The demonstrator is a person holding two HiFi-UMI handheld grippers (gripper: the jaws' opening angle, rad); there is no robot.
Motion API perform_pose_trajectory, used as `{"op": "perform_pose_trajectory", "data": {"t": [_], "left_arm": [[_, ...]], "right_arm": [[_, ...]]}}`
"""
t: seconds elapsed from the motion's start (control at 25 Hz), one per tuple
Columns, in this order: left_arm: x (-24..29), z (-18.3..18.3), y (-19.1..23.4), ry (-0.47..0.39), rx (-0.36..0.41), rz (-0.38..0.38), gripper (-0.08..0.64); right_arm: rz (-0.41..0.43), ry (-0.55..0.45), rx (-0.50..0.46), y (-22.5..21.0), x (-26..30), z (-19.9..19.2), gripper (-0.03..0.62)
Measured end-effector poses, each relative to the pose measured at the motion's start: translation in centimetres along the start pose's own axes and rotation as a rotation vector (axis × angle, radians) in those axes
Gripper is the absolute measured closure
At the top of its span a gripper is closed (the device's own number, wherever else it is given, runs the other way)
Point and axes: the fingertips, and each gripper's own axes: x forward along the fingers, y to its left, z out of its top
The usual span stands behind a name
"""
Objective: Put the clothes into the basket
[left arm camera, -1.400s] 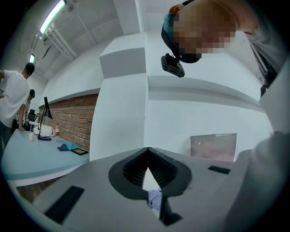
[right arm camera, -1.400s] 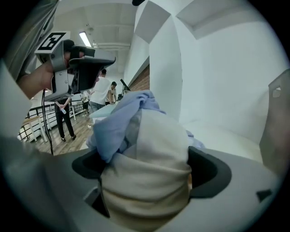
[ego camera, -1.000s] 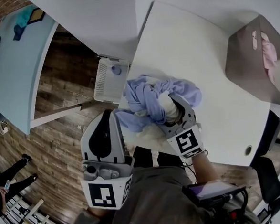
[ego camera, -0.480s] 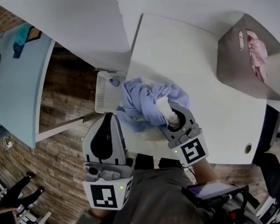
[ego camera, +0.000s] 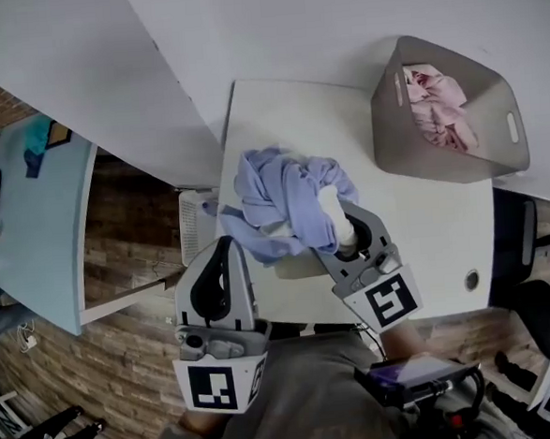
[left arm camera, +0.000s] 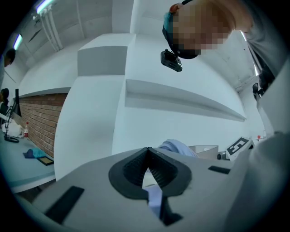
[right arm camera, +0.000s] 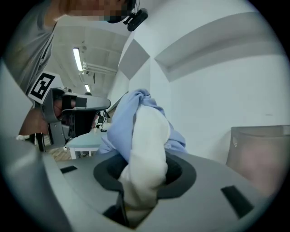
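R gripper (ego camera: 344,232) jaws just closed on clothes (ego camera: 273,190) | L gripper (ego camera: 223,244) jaws together, beside clothes

blue-and-white clothes bundle (ego camera: 278,199) bunched, pinched in right gripper (ego camera: 344,243) jaws; grey basket (ego camera: 400,151) upright, well apart, pink garment (ego camera: 441,113) inside.

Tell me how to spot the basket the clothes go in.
Find the white table in the middle of the head view. At its far right corner stands a grey basket. Unlike the soft blue bundle nearby, it is a rigid tub holding pink cloth.
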Motion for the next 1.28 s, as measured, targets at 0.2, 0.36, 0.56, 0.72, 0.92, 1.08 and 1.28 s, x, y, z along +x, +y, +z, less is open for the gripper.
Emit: {"op": "perform_pose_trajectory", "data": {"t": [0.2,0.36,0.56,0.72,0.92,1.08,1.28], "left_arm": [[1.8,2.5,-4.6,-0.040,-0.011,-0.110,0.551],[3.5,3.6,-8.0,-0.047,-0.027,-0.180,0.552],[6.3,4.9,-12.6,-0.061,-0.039,-0.260,0.551],[9.6,5.5,-16.6,-0.072,-0.036,-0.308,0.551],[9.4,5.8,-16.2,-0.082,-0.032,-0.331,0.551],[12.3,5.1,-18.2,-0.065,-0.028,-0.339,0.551],[13.7,4.5,-19.5,-0.043,-0.020,-0.341,0.551]], "right_arm": [[-0.129,-0.052,0.017,-4.7,-4.1,3.4,0.439],[-0.235,-0.077,0.013,-8.9,-7.9,5.8,0.437],[-0.370,-0.079,0.040,-14.8,-13.0,7.2,0.437],[-0.441,-0.139,0.103,-20.3,-16.8,7.5,0.437],[-0.546,-0.118,0.098,-21.2,-18.2,7.1,0.436],[-0.590,-0.105,0.078,-25.7,-19.7,7.3,0.436],[-0.594,-0.064,0.083,-28.5,-20.0,7.3,0.430]]}}
